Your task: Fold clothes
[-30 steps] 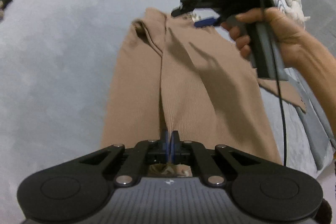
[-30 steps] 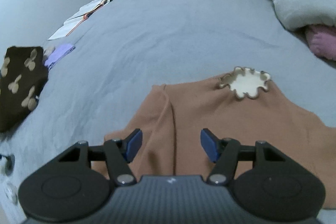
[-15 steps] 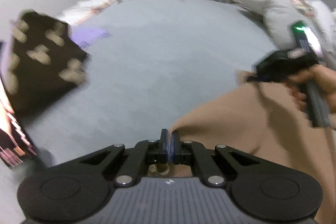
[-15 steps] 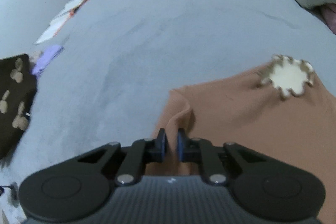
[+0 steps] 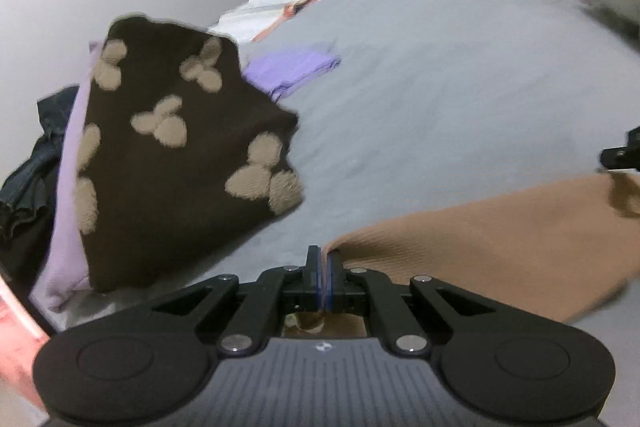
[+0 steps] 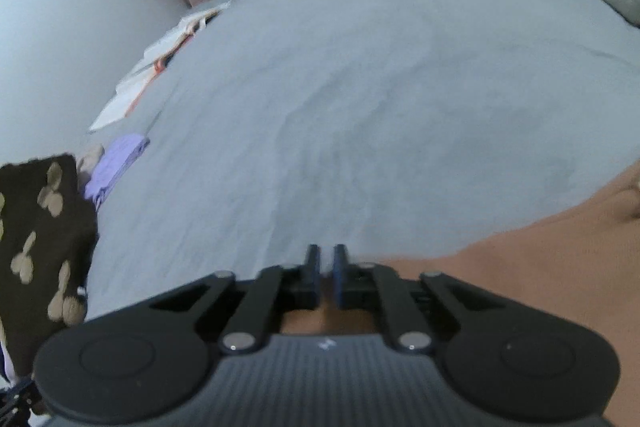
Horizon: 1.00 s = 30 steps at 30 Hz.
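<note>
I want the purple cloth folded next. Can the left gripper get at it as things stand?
Probably not yet. The left gripper is shut on the tan garment, so it must let go first. The purple cloth lies uncovered on the grey bed, beside the brown patterned garment.

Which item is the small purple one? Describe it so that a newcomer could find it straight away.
Start at the grey bedspread and look to its left edge near the wall. The folded lilac cloth lies flat between the open magazine and the brown flower-patterned garment. It alone is plain purple.
</note>
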### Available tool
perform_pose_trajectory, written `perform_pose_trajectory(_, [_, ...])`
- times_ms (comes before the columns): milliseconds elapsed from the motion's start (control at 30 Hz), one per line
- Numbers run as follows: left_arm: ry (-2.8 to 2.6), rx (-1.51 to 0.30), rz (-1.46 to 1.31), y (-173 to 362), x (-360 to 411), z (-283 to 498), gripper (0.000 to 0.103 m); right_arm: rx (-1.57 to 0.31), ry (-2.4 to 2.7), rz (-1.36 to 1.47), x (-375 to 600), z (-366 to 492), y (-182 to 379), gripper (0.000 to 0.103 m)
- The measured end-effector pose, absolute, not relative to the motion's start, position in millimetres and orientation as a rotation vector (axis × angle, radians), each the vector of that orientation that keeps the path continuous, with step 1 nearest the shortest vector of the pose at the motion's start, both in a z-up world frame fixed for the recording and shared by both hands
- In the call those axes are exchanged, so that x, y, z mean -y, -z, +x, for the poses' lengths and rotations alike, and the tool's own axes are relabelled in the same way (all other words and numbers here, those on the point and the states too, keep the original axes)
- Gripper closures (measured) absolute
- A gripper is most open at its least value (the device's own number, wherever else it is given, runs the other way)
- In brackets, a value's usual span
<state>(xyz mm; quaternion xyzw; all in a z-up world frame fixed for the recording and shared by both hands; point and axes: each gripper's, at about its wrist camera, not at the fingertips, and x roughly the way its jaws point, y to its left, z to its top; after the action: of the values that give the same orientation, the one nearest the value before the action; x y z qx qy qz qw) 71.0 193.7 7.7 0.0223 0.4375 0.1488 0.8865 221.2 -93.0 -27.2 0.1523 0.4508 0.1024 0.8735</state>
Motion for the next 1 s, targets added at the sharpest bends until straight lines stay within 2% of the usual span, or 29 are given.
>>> perform_pose_trajectory(67, [-0.300, -0.937, 0.035, 0, -198, 75, 0.098, -0.944, -0.224, 0.317, 96, 222, 32, 0.100])
perform_pose_trajectory(133, [-0.297, -0.947, 0.040, 4, -200, 78, 0.095, -0.934, -0.252, 0.321, 101, 224, 32, 0.090])
perform_pose_trajectory(200, [-0.288, -0.962, 0.018, 4, -202, 78, 0.087, -0.904, -0.258, 0.292, 108, 223, 23, 0.064])
perform_pose_trajectory(233, [-0.282, -0.969, 0.002, 4, -203, 78, 0.082, -0.879, -0.260, 0.271, 113, 221, 16, 0.062])
perform_pose_trajectory(500, [-0.302, -1.012, -0.148, -11, -215, 59, 0.062, -0.810, -0.338, 0.024, 140, 162, -27, 0.054])
perform_pose_trajectory(767, [-0.375, -1.003, -0.408, -30, -227, 30, 0.062, -0.724, -0.449, -0.223, 115, 78, -22, 0.052])
perform_pose_trajectory(1000, [-0.464, -1.014, -0.628, -5, -237, 19, 0.062, -0.572, -0.630, -0.545, 59, 23, -4, 0.056])
